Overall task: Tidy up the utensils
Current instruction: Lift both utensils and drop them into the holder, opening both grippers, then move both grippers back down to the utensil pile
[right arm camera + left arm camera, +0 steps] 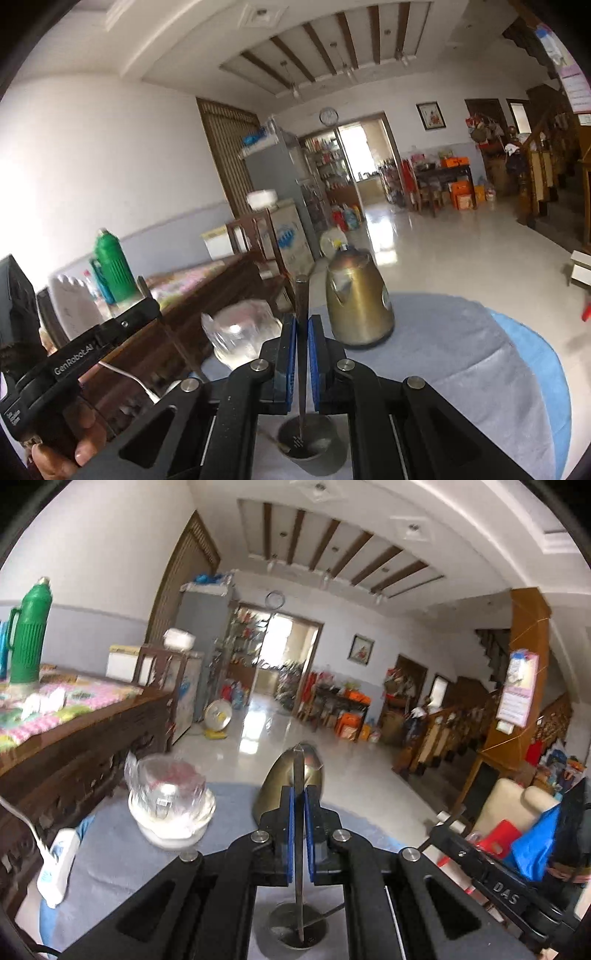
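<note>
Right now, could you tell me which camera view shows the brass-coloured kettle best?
The right wrist view: the brass-coloured kettle stands in full there, lid to base, on the grey table cover, beside the right gripper. The left wrist view shows only its upper body, the rest hidden behind the left gripper.

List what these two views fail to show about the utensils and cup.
- Left wrist view: held utensil, working end unseen behind the left gripper.
- Right wrist view: held utensil, type unclear, edge-on between blue pads.
- Metal cup: contents partly hidden by the right gripper.
- Glass jar: blurred.
</note>
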`<state>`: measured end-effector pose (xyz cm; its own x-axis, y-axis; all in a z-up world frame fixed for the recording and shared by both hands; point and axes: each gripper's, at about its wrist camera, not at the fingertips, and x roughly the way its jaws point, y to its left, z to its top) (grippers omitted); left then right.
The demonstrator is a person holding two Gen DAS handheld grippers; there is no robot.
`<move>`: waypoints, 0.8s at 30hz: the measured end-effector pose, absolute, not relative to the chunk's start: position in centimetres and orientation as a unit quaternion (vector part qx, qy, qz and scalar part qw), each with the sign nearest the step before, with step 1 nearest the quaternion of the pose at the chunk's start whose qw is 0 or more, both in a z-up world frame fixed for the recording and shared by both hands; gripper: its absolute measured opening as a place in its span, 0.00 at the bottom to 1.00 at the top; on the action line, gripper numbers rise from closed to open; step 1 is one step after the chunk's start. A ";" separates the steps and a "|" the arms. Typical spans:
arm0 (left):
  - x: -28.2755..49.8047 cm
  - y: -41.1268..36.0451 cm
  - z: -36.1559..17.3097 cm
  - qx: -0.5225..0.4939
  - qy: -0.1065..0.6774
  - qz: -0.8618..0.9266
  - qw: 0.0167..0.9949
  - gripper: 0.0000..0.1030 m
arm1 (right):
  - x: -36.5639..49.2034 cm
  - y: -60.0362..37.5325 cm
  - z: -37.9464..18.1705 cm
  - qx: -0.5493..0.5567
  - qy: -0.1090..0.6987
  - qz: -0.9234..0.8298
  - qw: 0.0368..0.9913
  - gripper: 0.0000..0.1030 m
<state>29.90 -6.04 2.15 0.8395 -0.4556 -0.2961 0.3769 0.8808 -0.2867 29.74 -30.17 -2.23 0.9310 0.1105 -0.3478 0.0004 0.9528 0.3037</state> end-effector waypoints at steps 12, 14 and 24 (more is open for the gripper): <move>30.8 -5.7 -4.8 -0.069 0.312 -0.188 0.929 0.31 | 31.2 -30.4 -8.9 0.190 0.319 0.061 0.927 0.13; 29.2 -5.3 -5.3 -0.036 0.321 -0.162 0.932 0.65 | 29.7 -30.7 -9.3 0.206 0.323 0.074 0.921 0.19; 22.4 -4.6 -9.2 0.082 0.362 -0.110 0.922 0.65 | 21.4 -31.6 -11.7 0.240 0.306 0.081 0.918 0.57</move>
<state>22.42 -4.60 -9.21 0.7139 -0.1440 -0.6853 0.2629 0.9621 0.0718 21.41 -31.63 -11.66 0.7999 0.2959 -0.5221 -0.0024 0.8716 0.4903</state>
